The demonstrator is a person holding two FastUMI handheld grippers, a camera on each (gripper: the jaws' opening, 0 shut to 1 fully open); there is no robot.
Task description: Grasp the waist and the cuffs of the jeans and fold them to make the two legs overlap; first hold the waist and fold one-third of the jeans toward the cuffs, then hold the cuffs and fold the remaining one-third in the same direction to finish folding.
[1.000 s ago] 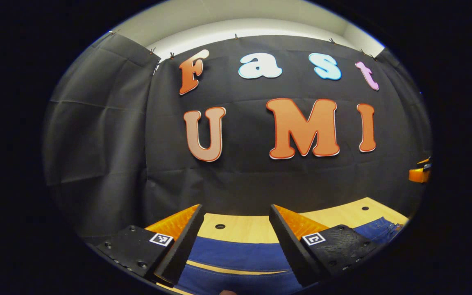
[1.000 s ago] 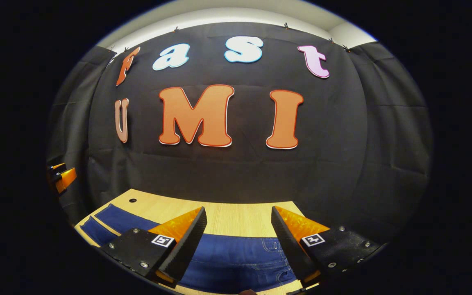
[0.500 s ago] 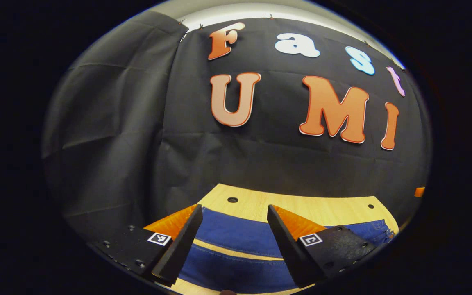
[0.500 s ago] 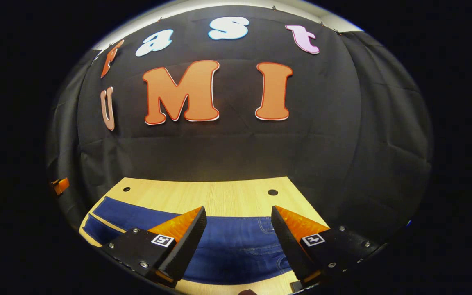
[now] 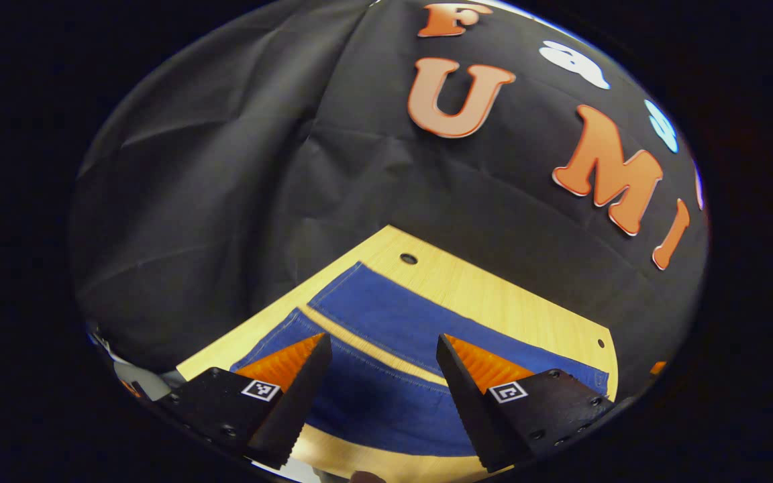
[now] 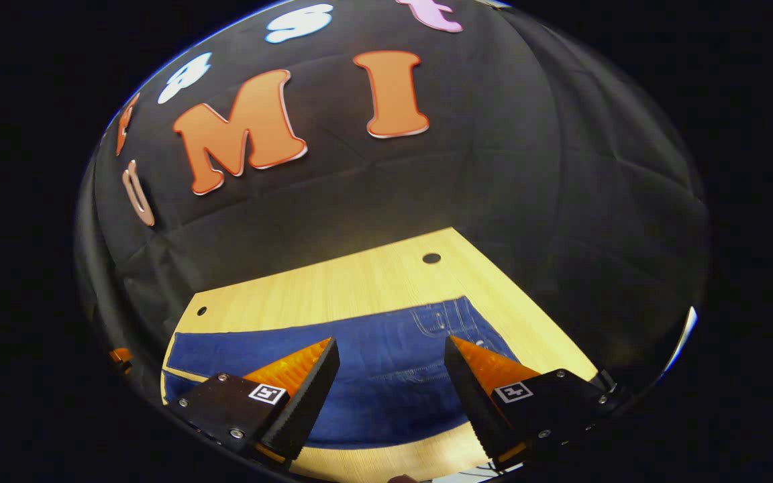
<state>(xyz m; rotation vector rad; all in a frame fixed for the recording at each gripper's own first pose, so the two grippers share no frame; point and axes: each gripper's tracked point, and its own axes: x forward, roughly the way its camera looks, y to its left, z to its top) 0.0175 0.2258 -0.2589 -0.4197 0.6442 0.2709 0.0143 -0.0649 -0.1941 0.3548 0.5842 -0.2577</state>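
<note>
Two grippers, both spread and empty: left gripper (image 5: 376,345) above the jeans' (image 5: 386,322) two legs near the tabletop's (image 5: 494,295) left edge; right gripper (image 6: 390,349) above the waist end (image 6: 453,322) toward the right edge; jeans flat across the pale wooden tabletop, legs side by side with a strip of wood between; small round holes (image 6: 431,258) near the far corners; black cloth wall (image 5: 225,188) behind; no legible labels on the denim; square coded markers (image 5: 507,392) on the fingers.
</note>
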